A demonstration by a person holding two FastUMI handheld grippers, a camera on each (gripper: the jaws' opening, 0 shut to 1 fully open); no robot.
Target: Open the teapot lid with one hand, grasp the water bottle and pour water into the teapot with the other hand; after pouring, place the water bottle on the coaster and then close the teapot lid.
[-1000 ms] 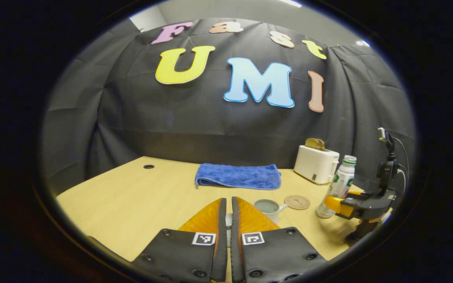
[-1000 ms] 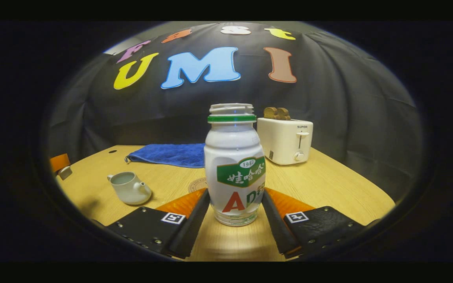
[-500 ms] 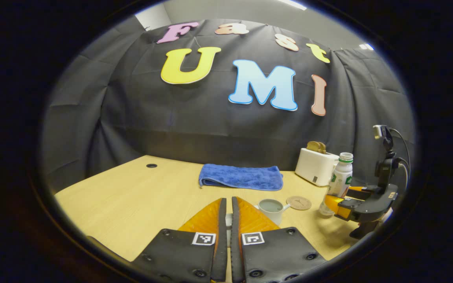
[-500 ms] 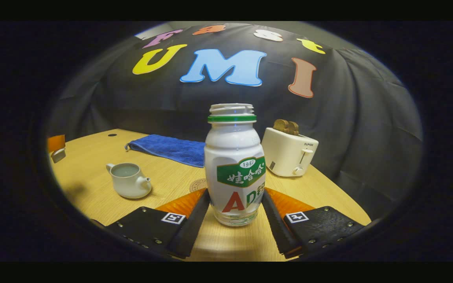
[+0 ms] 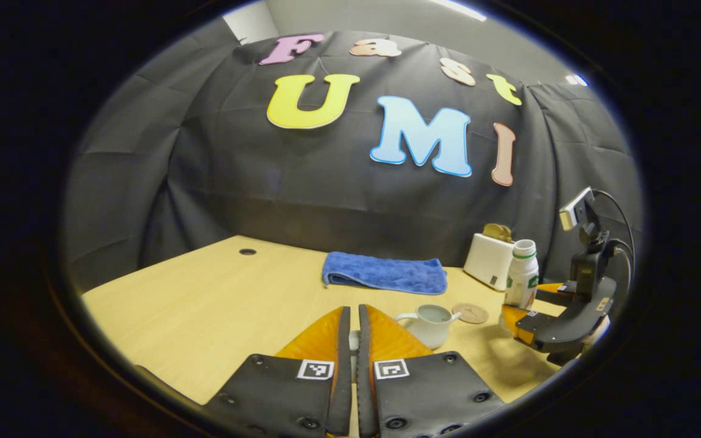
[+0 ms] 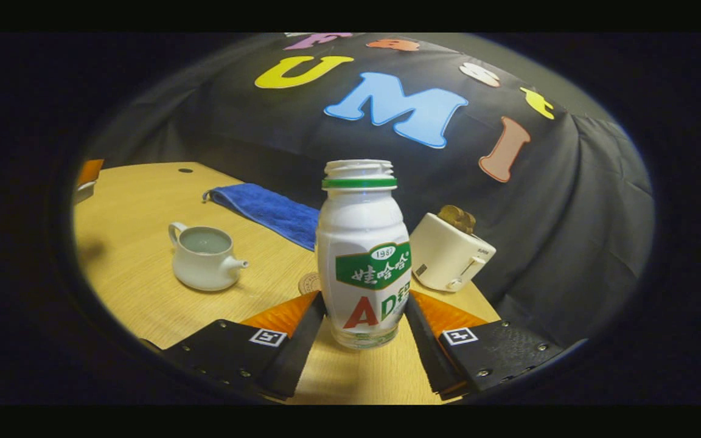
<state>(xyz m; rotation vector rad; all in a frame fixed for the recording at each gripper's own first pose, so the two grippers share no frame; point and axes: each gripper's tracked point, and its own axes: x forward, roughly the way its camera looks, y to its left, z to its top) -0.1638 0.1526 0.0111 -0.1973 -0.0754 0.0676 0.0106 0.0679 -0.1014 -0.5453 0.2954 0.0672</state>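
The white teapot (image 5: 429, 325) stands open on the table with liquid inside, just right of my left gripper (image 5: 351, 310). That gripper is shut on a small white piece, the teapot lid (image 5: 353, 342), seen as a sliver between its fingers. In the right gripper view the teapot (image 6: 204, 267) sits at the left. My right gripper (image 6: 364, 298) is shut on the lower body of the white, capless water bottle (image 6: 362, 243), held above the table and leaning. The left gripper view shows that bottle (image 5: 522, 274) and right gripper (image 5: 527, 301) at the far right. A round coaster (image 5: 470, 313) lies between teapot and bottle.
A blue towel (image 5: 385, 272) lies folded near the back of the wooden table (image 5: 216, 304). A white toaster (image 5: 489, 260) with bread in it stands at the back right, behind the bottle. In the right gripper view the toaster (image 6: 451, 258) is right of the bottle.
My right gripper has lifted the bottle off the table and rolled it over, so the scene now slants. The teapot sits closer in the right gripper view. My left gripper stays shut.
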